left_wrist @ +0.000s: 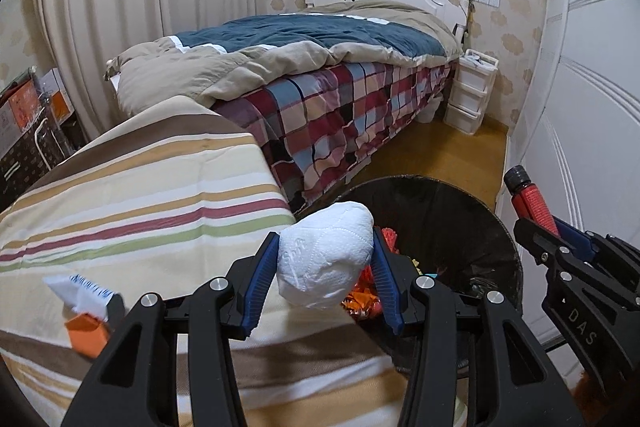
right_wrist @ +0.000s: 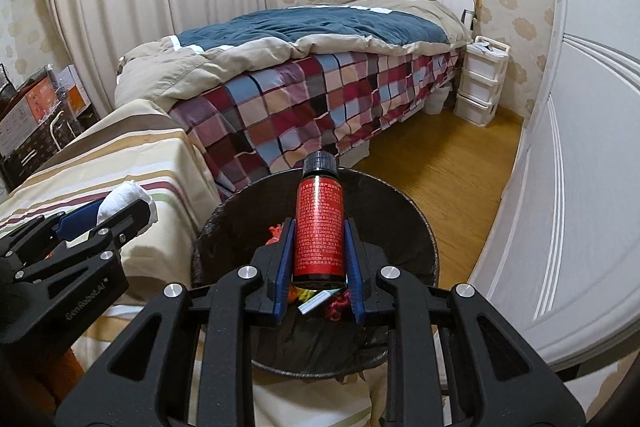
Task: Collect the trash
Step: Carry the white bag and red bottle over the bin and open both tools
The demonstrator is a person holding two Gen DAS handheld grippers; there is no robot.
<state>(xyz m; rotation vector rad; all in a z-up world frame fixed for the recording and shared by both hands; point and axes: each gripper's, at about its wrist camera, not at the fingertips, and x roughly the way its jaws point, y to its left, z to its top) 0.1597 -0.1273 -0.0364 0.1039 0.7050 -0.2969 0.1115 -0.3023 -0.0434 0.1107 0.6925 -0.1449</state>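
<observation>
My left gripper (left_wrist: 326, 255) is shut on a crumpled white tissue wad (left_wrist: 324, 255) and holds it over the near left rim of the black trash bin (left_wrist: 460, 211), beside the striped table (left_wrist: 140, 211). My right gripper (right_wrist: 319, 247) is shut on a small red bottle (right_wrist: 319, 231) with a black cap, held above the bin (right_wrist: 416, 227). The bin holds orange wrappers (left_wrist: 362, 297) and other scraps (right_wrist: 316, 301). The right gripper shows in the left wrist view (left_wrist: 560, 239); the left gripper shows in the right wrist view (right_wrist: 108, 211).
A white wrapper with blue print (left_wrist: 86, 291) and an orange packet (left_wrist: 86, 333) lie on the striped table. A bed (left_wrist: 320, 83) with a plaid cover stands behind. White drawers (left_wrist: 472, 95) stand at the far wall, a white wardrobe (right_wrist: 580, 147) on the right, boxes (left_wrist: 24, 123) at left.
</observation>
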